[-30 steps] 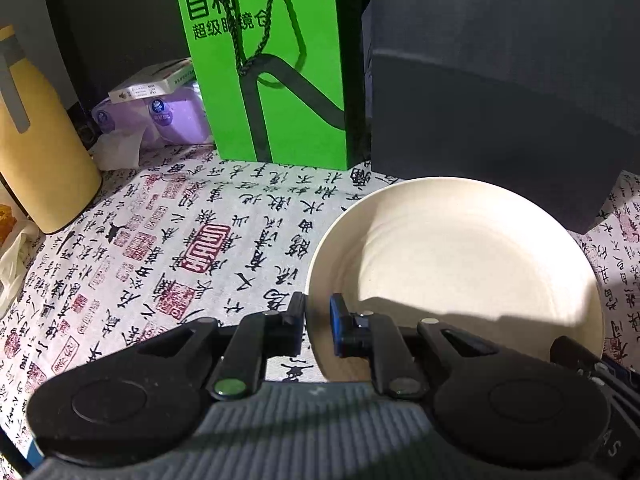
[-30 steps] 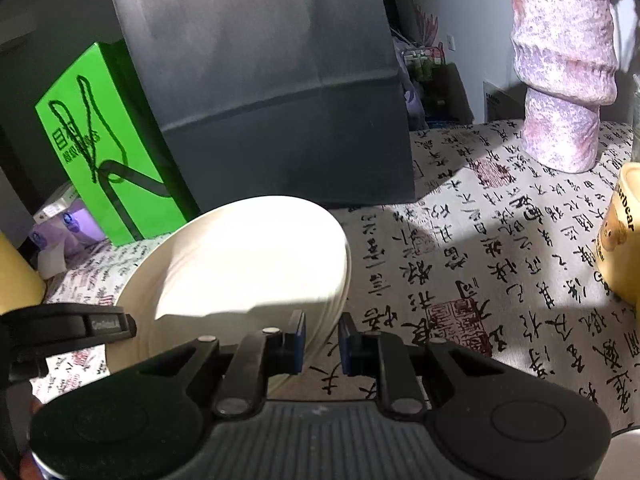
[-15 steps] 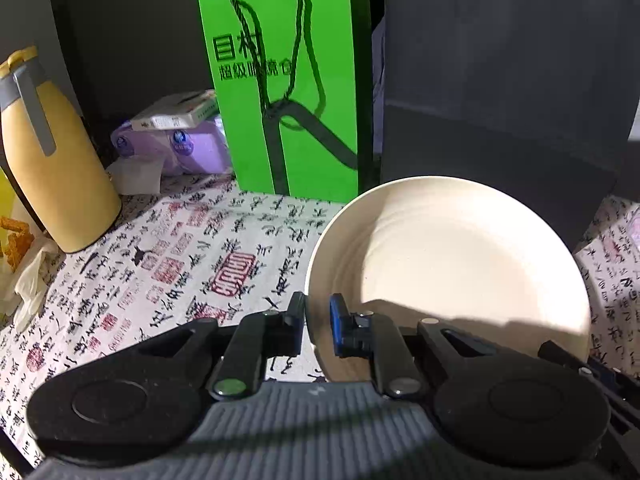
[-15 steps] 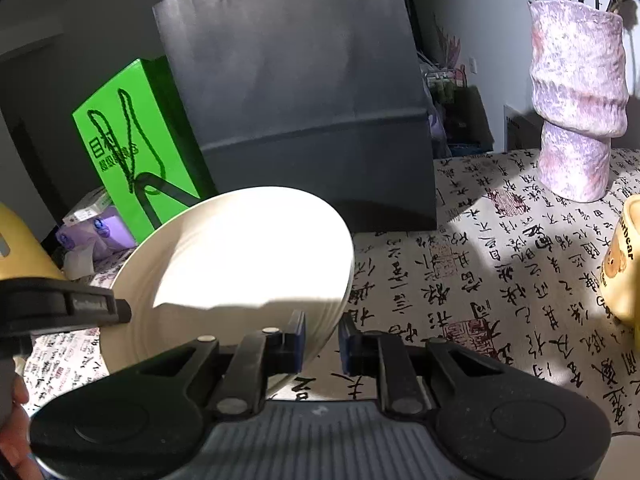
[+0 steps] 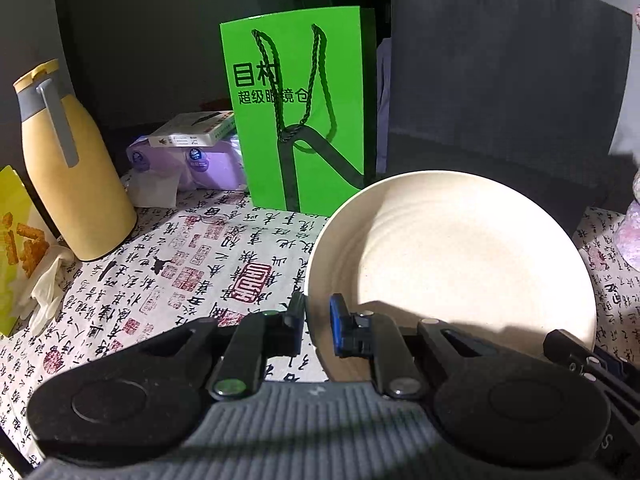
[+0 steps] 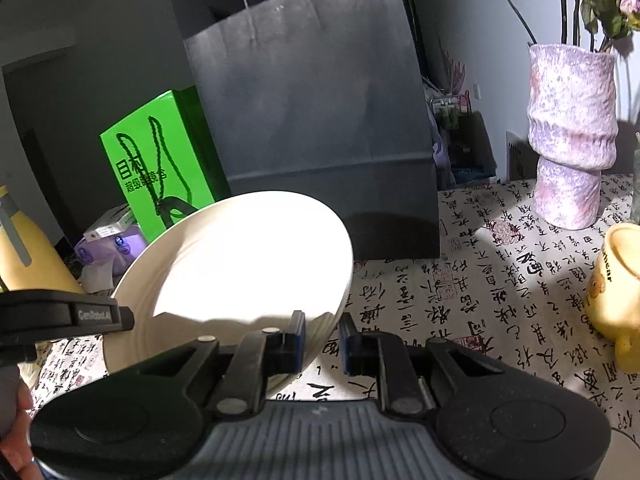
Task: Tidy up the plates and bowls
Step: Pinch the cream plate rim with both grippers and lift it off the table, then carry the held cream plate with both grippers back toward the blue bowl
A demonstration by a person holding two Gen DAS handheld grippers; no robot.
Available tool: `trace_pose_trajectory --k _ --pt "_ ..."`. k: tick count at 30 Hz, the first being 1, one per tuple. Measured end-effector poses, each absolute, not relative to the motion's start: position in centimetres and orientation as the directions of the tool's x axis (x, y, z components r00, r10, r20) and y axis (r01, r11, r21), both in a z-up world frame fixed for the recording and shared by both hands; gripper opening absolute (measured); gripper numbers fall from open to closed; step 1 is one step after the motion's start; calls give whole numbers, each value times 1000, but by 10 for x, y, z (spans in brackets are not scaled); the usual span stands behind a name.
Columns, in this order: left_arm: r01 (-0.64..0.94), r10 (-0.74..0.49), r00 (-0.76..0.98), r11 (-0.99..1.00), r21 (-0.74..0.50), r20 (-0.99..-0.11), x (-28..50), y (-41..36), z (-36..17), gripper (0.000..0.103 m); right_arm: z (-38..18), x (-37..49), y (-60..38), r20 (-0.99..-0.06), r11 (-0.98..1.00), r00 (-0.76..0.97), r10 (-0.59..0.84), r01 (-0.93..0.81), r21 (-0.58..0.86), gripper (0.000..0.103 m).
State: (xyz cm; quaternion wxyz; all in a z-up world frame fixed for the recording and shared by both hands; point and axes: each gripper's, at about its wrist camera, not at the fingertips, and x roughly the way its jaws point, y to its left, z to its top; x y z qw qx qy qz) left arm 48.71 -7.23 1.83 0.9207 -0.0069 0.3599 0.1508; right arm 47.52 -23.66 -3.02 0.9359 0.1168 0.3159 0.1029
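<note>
- Round cream ceramic plate (image 5: 460,256) held tilted, clear of the calligraphy-print table (image 5: 168,276), in front of the tall dark paper bag (image 6: 312,120).
- Left gripper (image 5: 317,330) jaws clamped on its near-left rim.
- Right gripper (image 6: 322,338) jaws closed over its near-right rim; pad contact seemingly firm, though shadowed.
- Bright green paper bag (image 5: 298,120) standing far left.

plates: one cream plate (image 5: 460,252)
paper bags: two, green bag (image 5: 300,120), dark bag (image 6: 316,128)
vases: one vase (image 6: 572,140)
yellow flasks: one flask (image 5: 72,172)
yellow mugs: one mug (image 6: 616,280)
grippers: two, left gripper (image 5: 318,330), right gripper (image 6: 322,342)
</note>
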Motion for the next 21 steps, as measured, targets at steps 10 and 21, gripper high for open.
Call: trace_pose_trajectory --k 10,21 --pt "-281 274 719 955 93 -639 456 -73 33 14 -14 442 -234 -543 954 799 259 -124 273 17" --pt "-276 263 743 958 76 -616 417 -72 49 14 1 407 -232 -528 952 808 262 -129 276 17"
